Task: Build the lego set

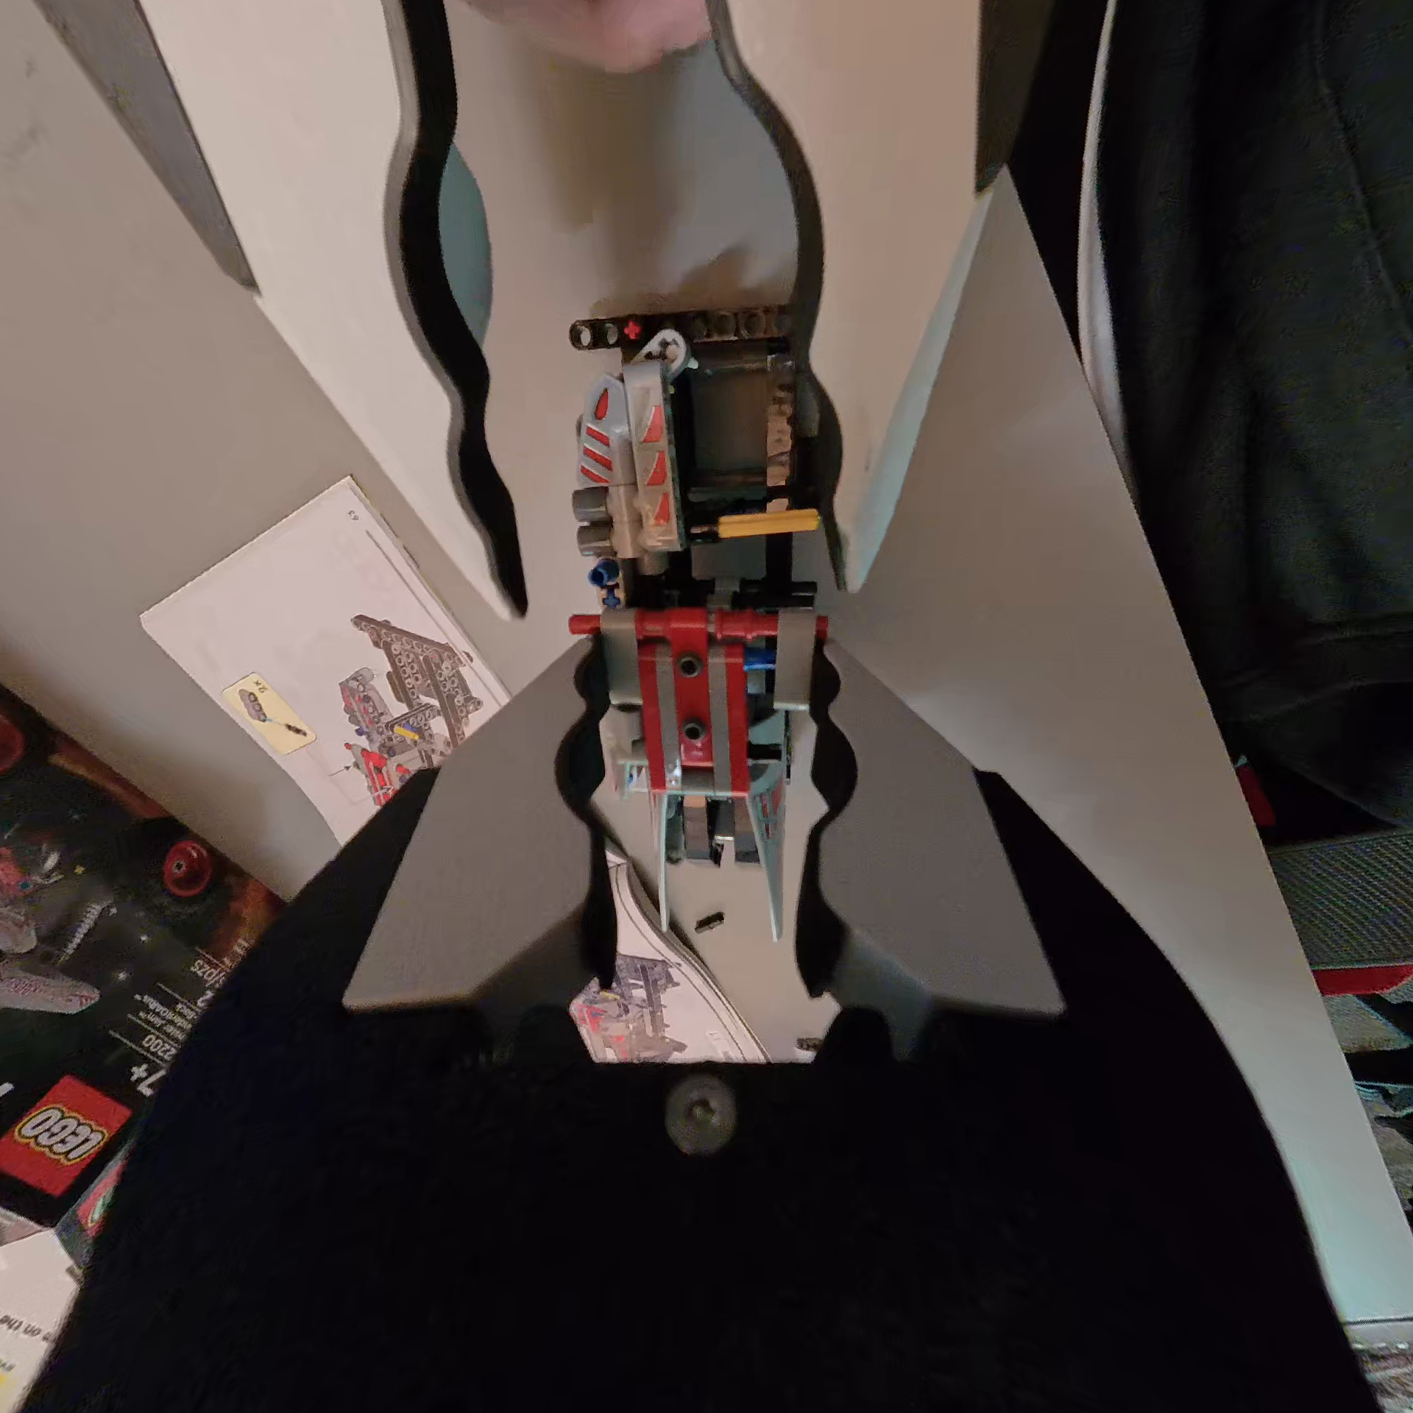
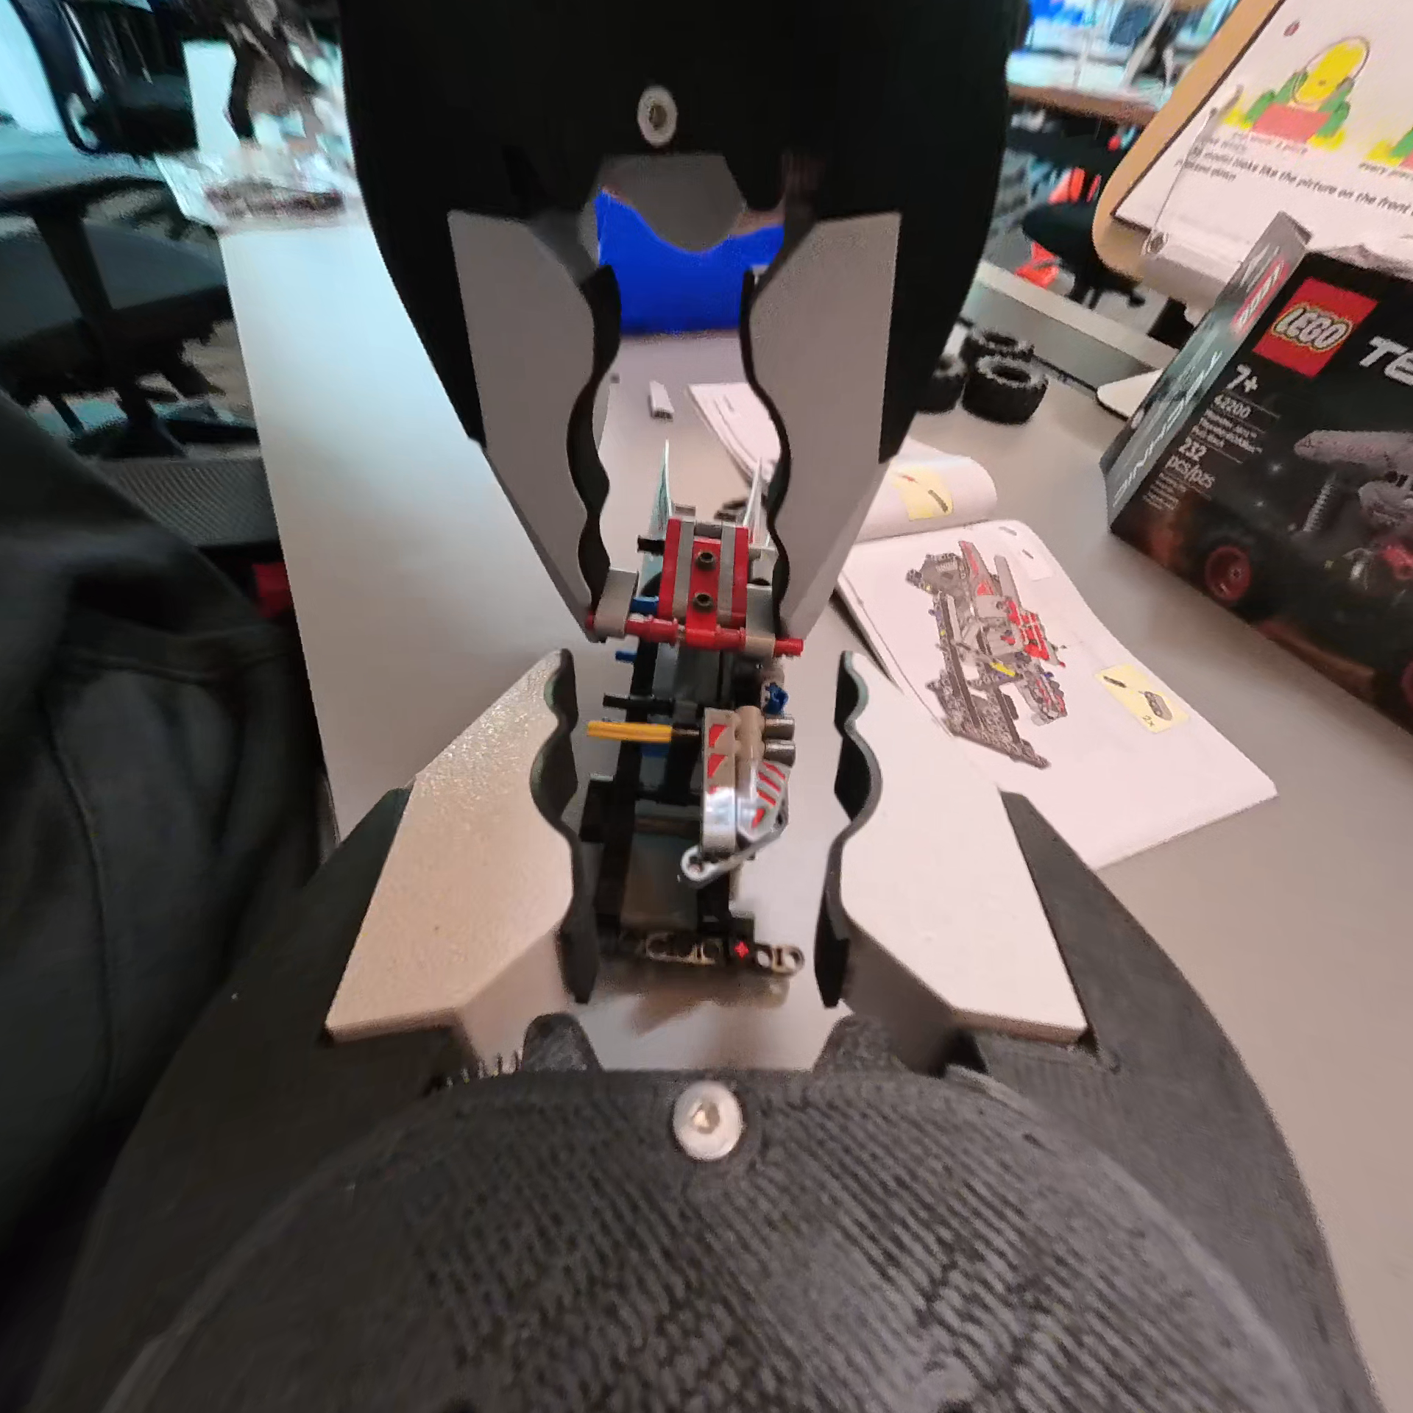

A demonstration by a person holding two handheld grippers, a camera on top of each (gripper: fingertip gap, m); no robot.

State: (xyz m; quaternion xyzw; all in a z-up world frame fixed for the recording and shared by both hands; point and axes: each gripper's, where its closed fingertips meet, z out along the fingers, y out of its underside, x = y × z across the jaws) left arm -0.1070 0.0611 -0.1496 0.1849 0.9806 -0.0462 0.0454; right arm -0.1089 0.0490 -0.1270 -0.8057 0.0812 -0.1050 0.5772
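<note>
The half-built lego model, a long black frame with red and grey panels, is held up off the table between the two grippers, which face each other end to end. Nearest in the right wrist view, the right gripper straddles the model's black-beam end; one side of the frame lies against a pad, but its other pad stands clear, so I cannot tell whether it truly grips. Beyond it, the left gripper is clamped on the red-and-grey end of the model, its wavy pads pressed against both sides.

Farther off, the open instruction booklet lies on the table toward its right edge, with the set's box beyond it and loose black tyres near the far edge.

Judging by this, the model is being passed or turned between grippers. To do it well, one gripper should hold firm on solid beams, not the thin pointed panels, before the other lets go.
</note>
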